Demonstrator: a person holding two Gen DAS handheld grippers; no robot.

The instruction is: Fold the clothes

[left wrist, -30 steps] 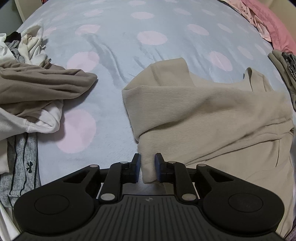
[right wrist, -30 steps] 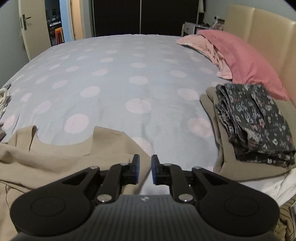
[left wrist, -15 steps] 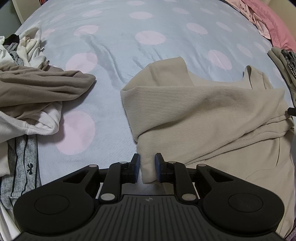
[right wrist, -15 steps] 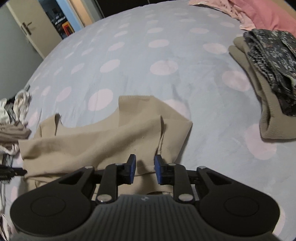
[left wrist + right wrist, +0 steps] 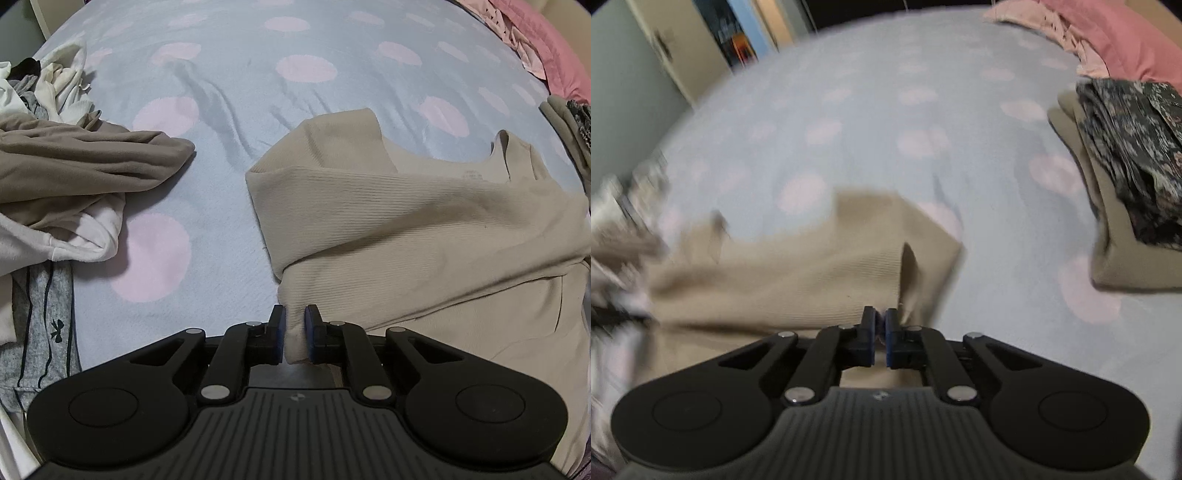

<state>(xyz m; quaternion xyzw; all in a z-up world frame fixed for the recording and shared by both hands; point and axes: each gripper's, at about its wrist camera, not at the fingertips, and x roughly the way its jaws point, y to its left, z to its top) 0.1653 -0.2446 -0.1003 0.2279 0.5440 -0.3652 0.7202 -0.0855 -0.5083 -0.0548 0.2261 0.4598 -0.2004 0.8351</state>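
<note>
No readable writing anywhere; the small neck label on the beige ribbed top (image 5: 424,221) is too tiny to make out. The top lies partly folded on the dotted bedspread (image 5: 258,74). The left gripper (image 5: 294,334) is closing, pinching its edge; the right gripper (image 5: 880,338) looks clenched on the opposite corner, though it's blurry. A laundry heap (image 5: 55,177) lies left and a folded stack (image 5: 1126,177) right.

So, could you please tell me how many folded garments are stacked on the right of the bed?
2: a floral garment on top, an olive one beneath it; more could be hidden.
</note>
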